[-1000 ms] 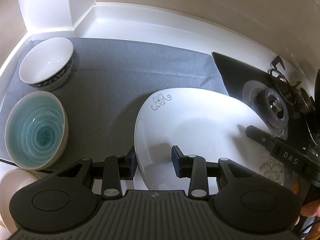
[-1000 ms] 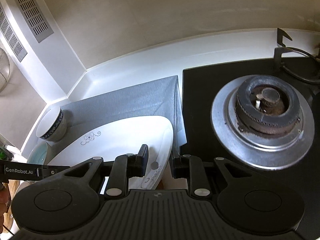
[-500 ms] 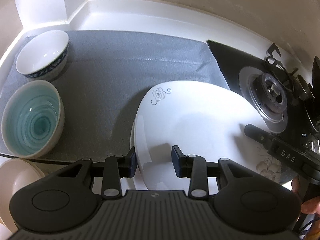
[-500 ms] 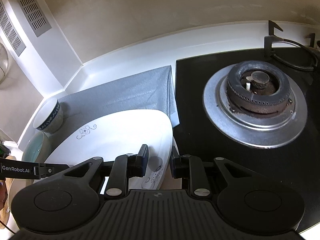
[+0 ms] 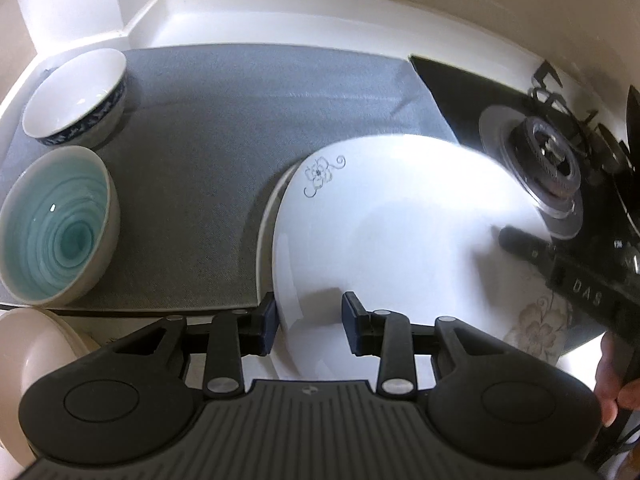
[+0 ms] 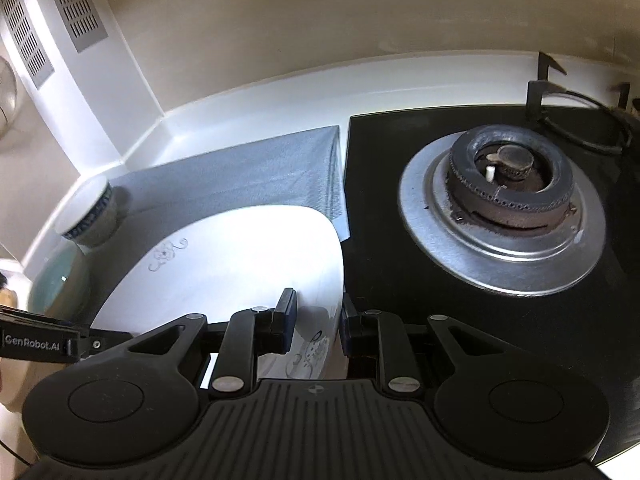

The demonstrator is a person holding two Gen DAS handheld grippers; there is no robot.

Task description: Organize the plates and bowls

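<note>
Two-handed carry of the white plate (image 5: 384,220) (small flower print on its rim), held above the front edge of the grey mat (image 5: 224,120), right side out over the black stove top (image 6: 400,272). Left gripper (image 5: 308,326) straddling the plate's near-left rim, one finger on each side; contact with the pads not clearly visible, so a firm hold only probable. Right gripper (image 6: 316,324) astride the opposite rim in the same way, jaws narrow about it. A second rim (image 5: 266,216) peeking out just beneath on the left, seemingly another plate.

Best handled by keeping both grips level and moving together, no twist between them. Worth lowering flat and centred over the rim below, clear of the burner (image 6: 504,188). Teal bowl (image 5: 56,232) and blue-patterned bowl (image 5: 76,96) along the mat's left edge, well apart from the plate.
</note>
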